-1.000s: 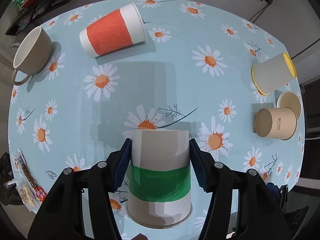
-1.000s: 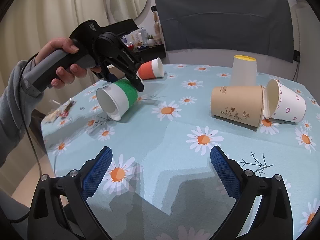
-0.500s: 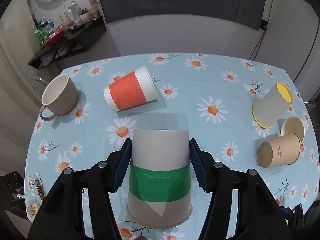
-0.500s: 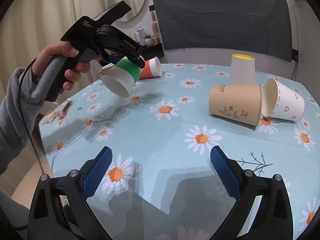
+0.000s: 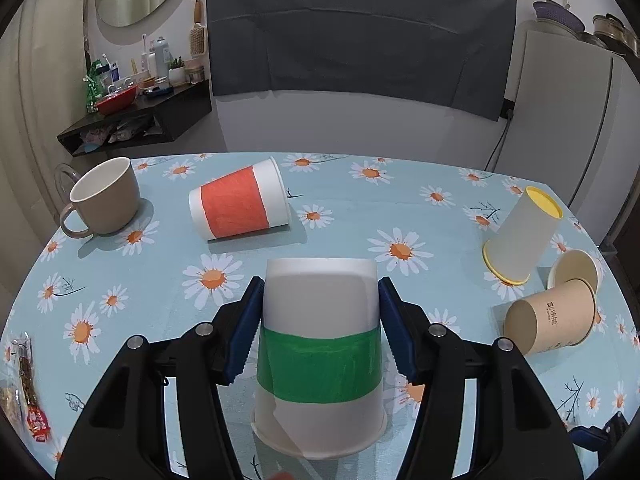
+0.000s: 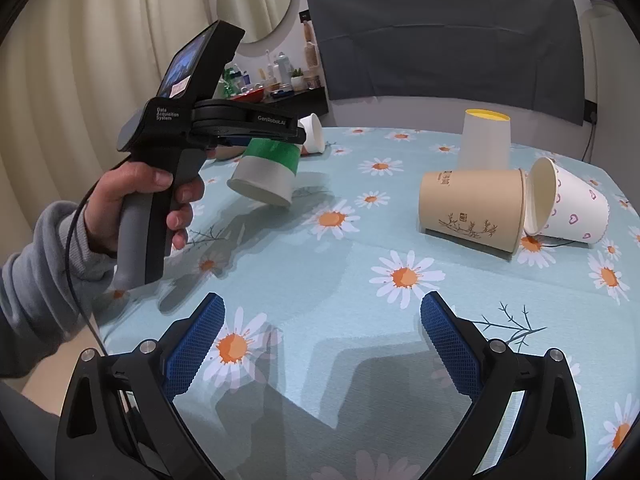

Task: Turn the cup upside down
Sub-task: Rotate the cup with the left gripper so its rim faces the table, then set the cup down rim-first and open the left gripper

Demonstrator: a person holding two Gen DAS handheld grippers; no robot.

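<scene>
One green-band cup (image 5: 320,344) clenched in left claw (image 5: 320,328), now rim-down vs 1 s ago, right claw (image 6: 320,344) released.

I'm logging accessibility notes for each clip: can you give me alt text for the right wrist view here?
A hand holds the left gripper shut on a green-banded paper cup, tilted mouth-down above a daisy tablecloth. The right gripper is open and empty in the foreground; a brown cup and a heart-print cup lie on their sides at right.
</scene>
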